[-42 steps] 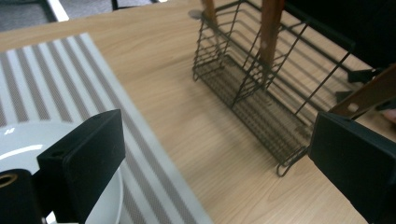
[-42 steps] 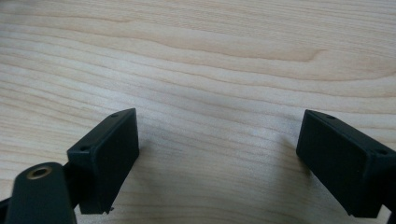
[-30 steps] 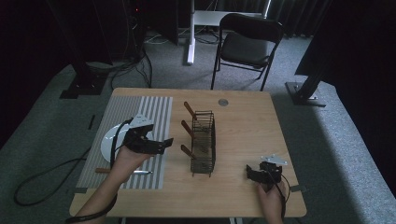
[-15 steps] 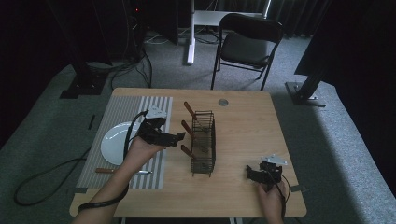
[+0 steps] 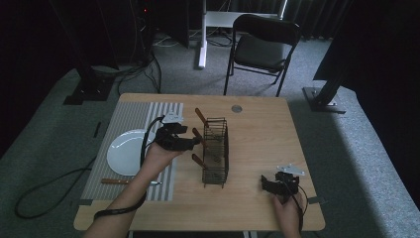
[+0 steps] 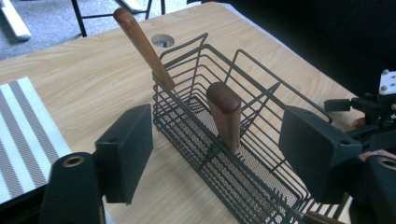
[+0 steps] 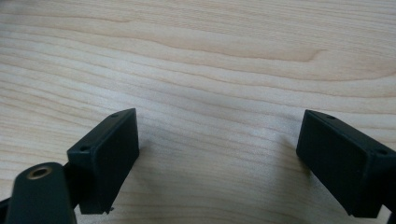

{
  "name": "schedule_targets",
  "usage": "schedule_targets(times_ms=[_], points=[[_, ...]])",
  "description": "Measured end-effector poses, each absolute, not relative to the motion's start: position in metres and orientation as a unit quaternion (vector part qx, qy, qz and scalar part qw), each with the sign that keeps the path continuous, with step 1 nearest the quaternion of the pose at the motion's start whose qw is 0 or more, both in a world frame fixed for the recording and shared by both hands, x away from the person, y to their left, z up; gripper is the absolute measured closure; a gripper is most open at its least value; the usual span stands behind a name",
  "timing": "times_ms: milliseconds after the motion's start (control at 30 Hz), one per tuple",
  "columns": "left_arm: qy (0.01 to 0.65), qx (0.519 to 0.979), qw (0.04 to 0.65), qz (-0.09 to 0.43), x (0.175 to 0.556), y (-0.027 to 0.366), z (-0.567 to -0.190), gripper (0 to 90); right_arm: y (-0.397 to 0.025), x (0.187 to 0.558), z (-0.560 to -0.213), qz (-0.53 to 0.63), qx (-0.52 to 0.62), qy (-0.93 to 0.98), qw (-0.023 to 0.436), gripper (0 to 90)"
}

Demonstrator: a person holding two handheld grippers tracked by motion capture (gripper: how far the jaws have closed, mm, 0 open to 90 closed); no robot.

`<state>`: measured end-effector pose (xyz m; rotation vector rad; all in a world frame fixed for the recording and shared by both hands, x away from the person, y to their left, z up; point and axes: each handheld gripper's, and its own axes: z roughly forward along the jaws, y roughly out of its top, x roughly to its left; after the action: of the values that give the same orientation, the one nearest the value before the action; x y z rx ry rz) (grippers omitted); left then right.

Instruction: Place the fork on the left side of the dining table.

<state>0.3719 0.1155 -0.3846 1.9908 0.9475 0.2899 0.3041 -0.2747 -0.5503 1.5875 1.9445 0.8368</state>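
At the bottom of the left gripper view, the left gripper (image 6: pixel 219 154) is wide open and holds nothing. Its two black jaws stand on each side of a short wooden handle (image 6: pixel 225 119) in the middle of the frame.

This handle sticks up out of the wire basket (image 6: pixel 261 172) and leans on its near rim. The wood looks hard and smooth, so it may be a bit slippery. It looks light and stiff, and I think it will not bend. The best place to hold it is the thick brown top, just above the wires. The part down inside the basket is hidden, so I cannot tell what kind of tool it is. It may catch on the wires when pulled, so a straight lift looks safest.

Farther up, a long wooden handle (image 6: pixel 142 44) leans out of the far end of the basket.

At the lower right of the high view, the right gripper (image 5: pixel 280 186) rests on the desk (image 5: pixel 257 129), open and empty.
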Motion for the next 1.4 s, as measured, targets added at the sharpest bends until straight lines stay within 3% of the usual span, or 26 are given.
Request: schedule_targets(times_ms=[233,500,600,733,1267,1400], points=[[0.381,0.807,0.440,0.097,0.377,0.109,-0.393,42.2,-0.275,0.304,-0.550,0.306,0.582,0.712,0.245,12.7],[0.385,0.796,0.461,0.072,0.377,0.108,-0.404,63.5,-0.275,0.304,-0.550,0.306,0.582,0.712,0.245,12.7],[0.391,0.790,0.469,0.056,0.380,0.109,-0.407,64.6,-0.275,0.304,-0.550,0.306,0.583,0.712,0.244,12.7],[0.392,0.788,0.471,0.057,0.380,0.107,-0.409,72.4,-0.275,0.304,-0.550,0.306,0.582,0.712,0.245,12.6],[0.376,0.795,0.471,0.068,0.373,0.105,-0.404,75.8,-0.275,0.304,-0.550,0.306,0.583,0.712,0.244,12.7],[0.375,0.796,0.470,0.067,0.372,0.105,-0.401,80.8,-0.275,0.304,-0.550,0.306,0.583,0.712,0.245,12.7]])
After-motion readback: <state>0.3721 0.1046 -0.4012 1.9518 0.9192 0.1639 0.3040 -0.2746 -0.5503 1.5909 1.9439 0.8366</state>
